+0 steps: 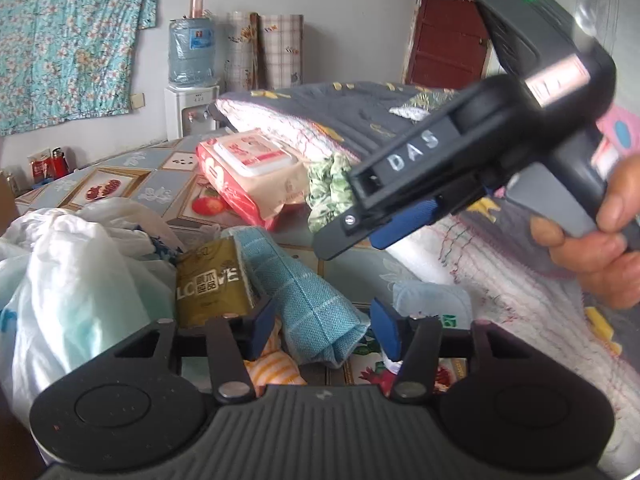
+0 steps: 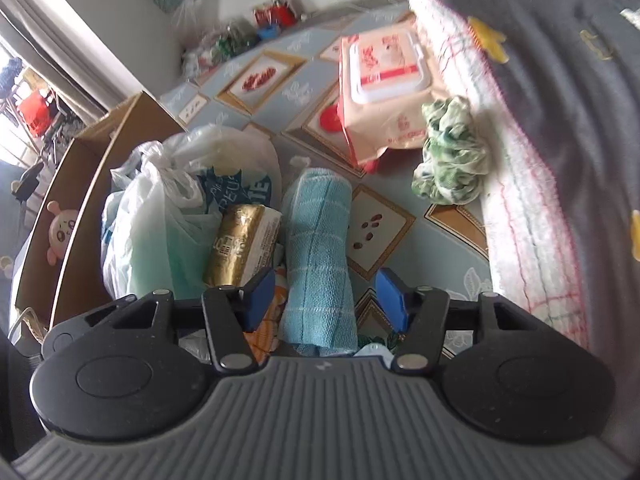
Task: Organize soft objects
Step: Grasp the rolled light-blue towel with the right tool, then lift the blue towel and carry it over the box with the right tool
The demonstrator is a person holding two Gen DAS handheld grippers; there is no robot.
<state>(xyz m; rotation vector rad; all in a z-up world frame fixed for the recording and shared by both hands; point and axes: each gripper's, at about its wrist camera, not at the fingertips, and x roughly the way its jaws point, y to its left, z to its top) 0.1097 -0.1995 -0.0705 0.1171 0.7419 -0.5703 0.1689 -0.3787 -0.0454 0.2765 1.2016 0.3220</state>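
A rolled light-blue towel (image 1: 304,296) (image 2: 320,256) lies on the patterned table. My left gripper (image 1: 324,328) is open, its blue pads either side of the towel's near end. My right gripper (image 2: 326,300) is also open above the towel; it also shows in the left wrist view (image 1: 360,236), held by a hand at the right. A gold tissue pack (image 1: 212,284) (image 2: 240,244) lies left of the towel. A green-white scrunchie (image 1: 332,188) (image 2: 452,168) lies by a folded grey quilt (image 1: 360,116) (image 2: 560,120). A wet-wipes pack (image 1: 248,168) (image 2: 388,92) sits behind.
White plastic bags (image 1: 72,280) (image 2: 160,216) lie at the left. A cardboard box (image 2: 80,184) with a pink toy (image 2: 60,228) stands at the table's left edge. A water dispenser (image 1: 192,80) stands by the far wall. An orange-striped cloth (image 1: 276,372) lies under my left gripper.
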